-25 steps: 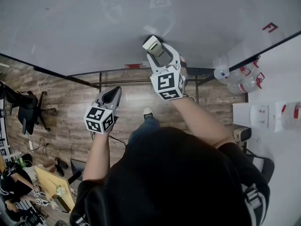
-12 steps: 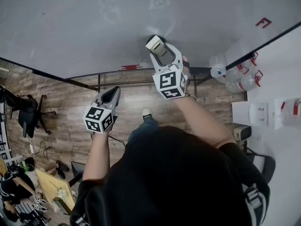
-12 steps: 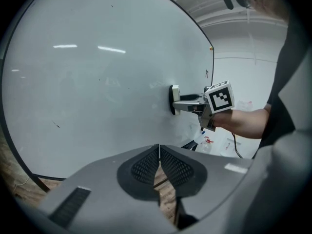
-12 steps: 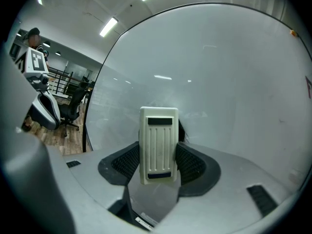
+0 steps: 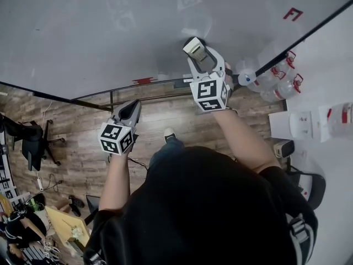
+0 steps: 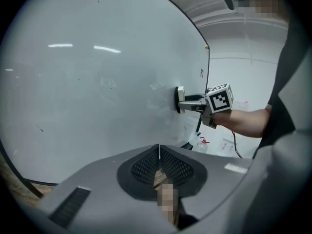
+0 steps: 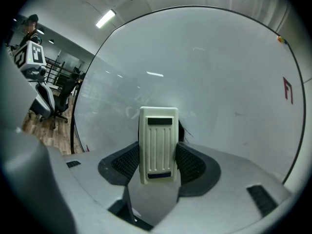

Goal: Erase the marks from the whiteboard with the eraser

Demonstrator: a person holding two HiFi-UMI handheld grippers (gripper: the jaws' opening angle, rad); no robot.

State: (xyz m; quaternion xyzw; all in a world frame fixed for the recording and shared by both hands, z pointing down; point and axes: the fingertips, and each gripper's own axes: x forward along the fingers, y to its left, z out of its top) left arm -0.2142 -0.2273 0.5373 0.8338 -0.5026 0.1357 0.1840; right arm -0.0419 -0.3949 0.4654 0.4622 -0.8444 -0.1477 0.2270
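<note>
Fingers [image 7: 123, 163] of my right gripper [image 5: 201, 58], dark and mesh-textured, pinch the eraser [image 7: 158, 145] from both sides: a cream plastic block, rectangular, ribbed along its back. Beyond my fingertips its far face sits against the smooth, glossy whiteboard [image 5: 99, 32]. A small red mark [image 7: 288, 89] lies well to their right. My left gripper [image 5: 130, 110] has its jaws pressed together on nothing, well apart from the eraser
</note>
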